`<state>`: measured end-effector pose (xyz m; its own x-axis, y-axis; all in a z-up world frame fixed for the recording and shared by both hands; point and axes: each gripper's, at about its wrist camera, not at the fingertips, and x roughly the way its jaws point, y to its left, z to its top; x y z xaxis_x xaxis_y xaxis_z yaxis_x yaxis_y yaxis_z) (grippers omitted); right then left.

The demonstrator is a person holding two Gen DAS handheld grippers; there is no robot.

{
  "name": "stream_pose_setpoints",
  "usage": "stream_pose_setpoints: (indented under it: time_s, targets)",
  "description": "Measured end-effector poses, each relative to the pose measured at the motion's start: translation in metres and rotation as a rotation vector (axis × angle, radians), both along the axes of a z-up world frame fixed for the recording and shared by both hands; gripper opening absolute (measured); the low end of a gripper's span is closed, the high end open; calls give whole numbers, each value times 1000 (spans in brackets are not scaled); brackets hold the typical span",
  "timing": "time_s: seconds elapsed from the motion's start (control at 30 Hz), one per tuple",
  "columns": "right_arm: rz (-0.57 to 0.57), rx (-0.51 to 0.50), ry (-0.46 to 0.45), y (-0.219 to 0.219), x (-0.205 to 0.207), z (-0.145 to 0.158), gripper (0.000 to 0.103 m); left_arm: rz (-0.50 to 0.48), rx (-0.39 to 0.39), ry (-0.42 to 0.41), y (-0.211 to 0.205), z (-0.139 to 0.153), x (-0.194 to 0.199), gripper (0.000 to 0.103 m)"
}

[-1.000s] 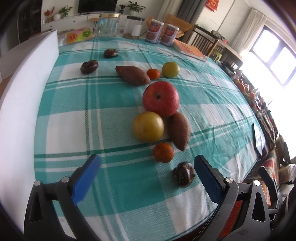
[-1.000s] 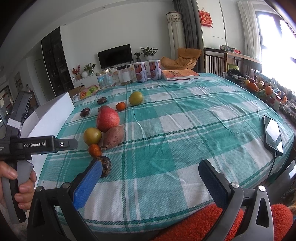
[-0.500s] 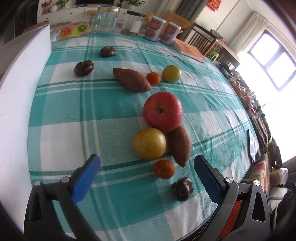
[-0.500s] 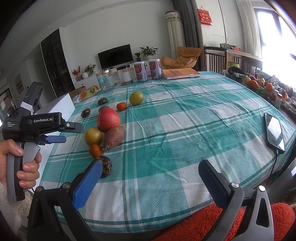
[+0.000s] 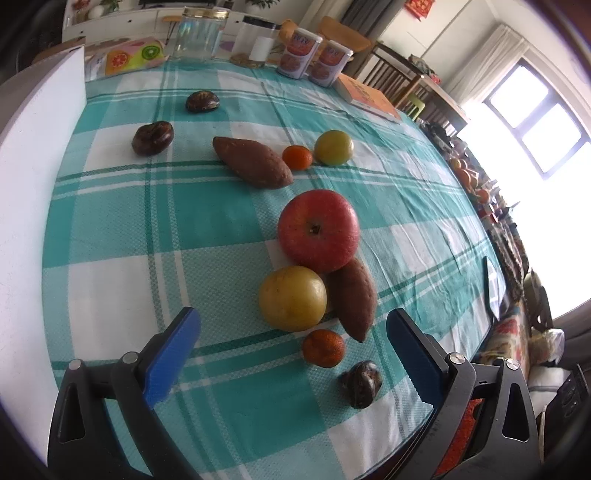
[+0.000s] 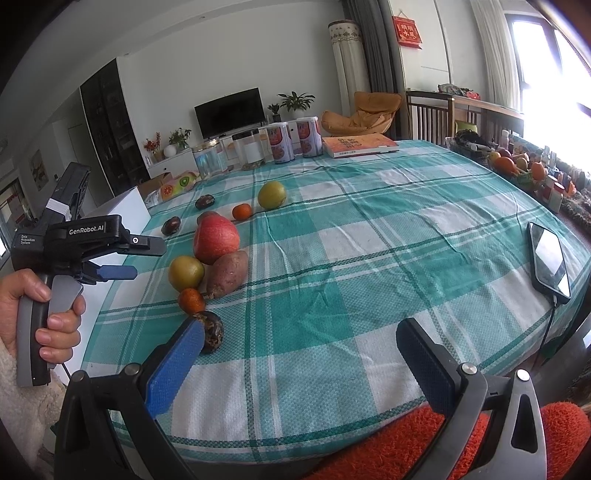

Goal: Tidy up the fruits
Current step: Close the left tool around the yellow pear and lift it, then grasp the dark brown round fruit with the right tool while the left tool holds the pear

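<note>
Fruits lie on a teal checked tablecloth (image 5: 110,221). A near cluster holds a red apple (image 5: 318,230), a yellow fruit (image 5: 292,298), a sweet potato (image 5: 354,297), a small orange (image 5: 324,348) and a dark wrinkled fruit (image 5: 361,384). Farther off lie a second sweet potato (image 5: 252,162), a small orange (image 5: 297,157), a yellow-green fruit (image 5: 333,147) and two dark fruits (image 5: 153,137). My left gripper (image 5: 291,349) is open above the table, over the near cluster; it also shows in the right wrist view (image 6: 110,271). My right gripper (image 6: 301,356) is open and empty near the table's front edge.
A white box (image 5: 29,184) stands along the table's left side. Jars (image 5: 199,33), cans (image 5: 299,53) and an orange book (image 5: 371,98) stand at the far end. A phone (image 6: 549,264) on a cable lies at the right edge. A fruit basket (image 6: 511,166) sits beyond.
My left gripper has moved forward and higher over the table toward the near cluster, which now sits lower in its view. My right gripper has stayed put.
</note>
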<state>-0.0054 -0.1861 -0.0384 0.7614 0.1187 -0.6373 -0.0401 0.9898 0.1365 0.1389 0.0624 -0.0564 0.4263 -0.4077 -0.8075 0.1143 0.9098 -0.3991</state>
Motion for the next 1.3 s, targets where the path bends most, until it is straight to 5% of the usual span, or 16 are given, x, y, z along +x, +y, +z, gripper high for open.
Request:
stream_pose_setpoints:
  time_s: [0.2, 0.3, 0.47, 0.5, 0.77, 0.9, 0.97, 1.03, 1.3]
  targets:
    - [-1, 0, -1, 0, 0, 0, 103, -19, 51, 22, -19, -14, 17, 99]
    - [-3, 6, -1, -1, -1, 0, 103, -21, 106, 39, -26, -22, 21, 78]
    - [0, 11, 6, -2, 0, 0, 103, -13, 115, 59, -25, -31, 28, 65]
    - [2, 11, 8, -2, 0, 0, 103, -15, 99, 63, -24, -32, 29, 50]
    - [127, 74, 118, 2, 19, -10, 103, 56, 112, -22, -1, -4, 1, 51]
    - [226, 215, 233, 10, 58, -16, 103, 78, 106, -66, 15, 20, -19, 51]
    - [224, 296, 318, 11, 84, -25, 96, 86, 97, -73, 21, 27, -27, 51]
    - [213, 351, 381, 14, 104, -33, 71, 95, 85, -75, 27, 32, -36, 51]
    - [146, 489, 504, 13, 160, -50, 68, 94, 72, -79, 36, 35, -61, 51]
